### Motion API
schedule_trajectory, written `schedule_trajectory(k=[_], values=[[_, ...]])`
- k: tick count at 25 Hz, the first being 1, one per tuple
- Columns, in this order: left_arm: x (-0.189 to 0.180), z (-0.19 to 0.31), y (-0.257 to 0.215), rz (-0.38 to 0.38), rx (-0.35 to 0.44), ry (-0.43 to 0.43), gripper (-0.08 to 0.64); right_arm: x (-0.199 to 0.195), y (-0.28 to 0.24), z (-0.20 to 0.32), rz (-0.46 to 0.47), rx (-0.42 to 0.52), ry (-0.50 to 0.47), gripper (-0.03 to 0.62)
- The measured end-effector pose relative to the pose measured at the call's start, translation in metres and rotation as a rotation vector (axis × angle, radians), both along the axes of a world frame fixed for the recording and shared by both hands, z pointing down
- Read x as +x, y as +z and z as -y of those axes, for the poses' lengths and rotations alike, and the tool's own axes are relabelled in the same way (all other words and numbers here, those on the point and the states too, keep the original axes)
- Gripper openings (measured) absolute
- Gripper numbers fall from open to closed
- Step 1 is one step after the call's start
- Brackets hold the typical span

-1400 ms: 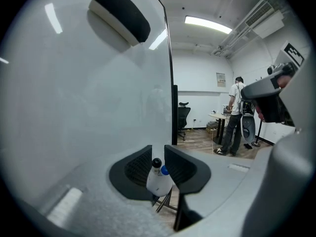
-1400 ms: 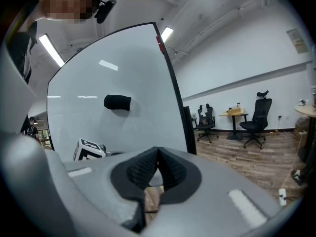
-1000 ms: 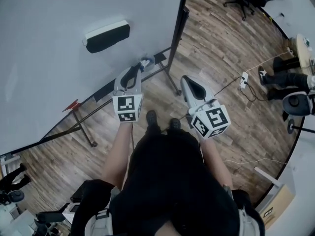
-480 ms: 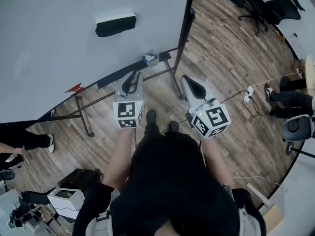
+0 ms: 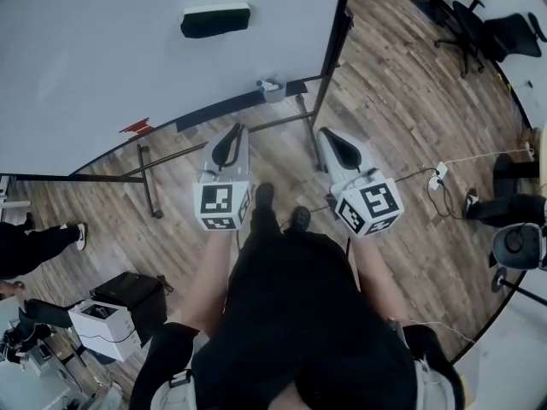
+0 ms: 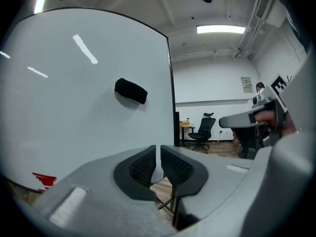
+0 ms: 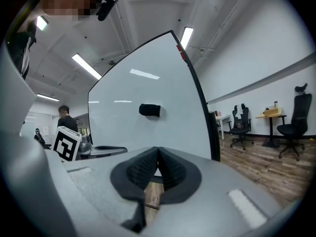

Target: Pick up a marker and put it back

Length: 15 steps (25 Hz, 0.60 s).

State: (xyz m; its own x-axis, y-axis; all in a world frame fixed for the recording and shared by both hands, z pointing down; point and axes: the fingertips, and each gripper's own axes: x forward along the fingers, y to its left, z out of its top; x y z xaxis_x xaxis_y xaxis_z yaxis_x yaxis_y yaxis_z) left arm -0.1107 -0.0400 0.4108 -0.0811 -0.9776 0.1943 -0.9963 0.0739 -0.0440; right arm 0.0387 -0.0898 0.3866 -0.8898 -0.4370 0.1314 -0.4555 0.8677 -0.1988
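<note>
On my left, my left gripper (image 5: 232, 133) has its pads (image 6: 142, 166) closed to a thin slit, gripping nothing. Ahead, well clear of both grippers, the marker (image 5: 263, 84) sits at the whiteboard's (image 5: 102, 49) lower right corner. My right gripper (image 5: 325, 133) is closed, empty.

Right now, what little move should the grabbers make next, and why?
Probably ease the left gripper forward toward the small holder at the whiteboard's bottom edge, where a marker seems to sit, opening its jaws on the way. Both it and the right gripper are empty, jaws about closed, well short of the board.
</note>
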Motion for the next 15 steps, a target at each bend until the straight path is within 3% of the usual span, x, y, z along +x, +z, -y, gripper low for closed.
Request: schedule_trajectory(k=[7, 15], values=[[0.02, -0.022, -0.015, -0.024, 0.036, -0.037, 0.025, 0.007, -0.001, -0.015, -0.015, 0.026, -0.065, 0.002], [0.033, -0.029, -0.017, -0.03, 0.042, -0.029, 0.023, 0.014, 0.004, -0.021, -0.059, 0.062, -0.074, 0.002]])
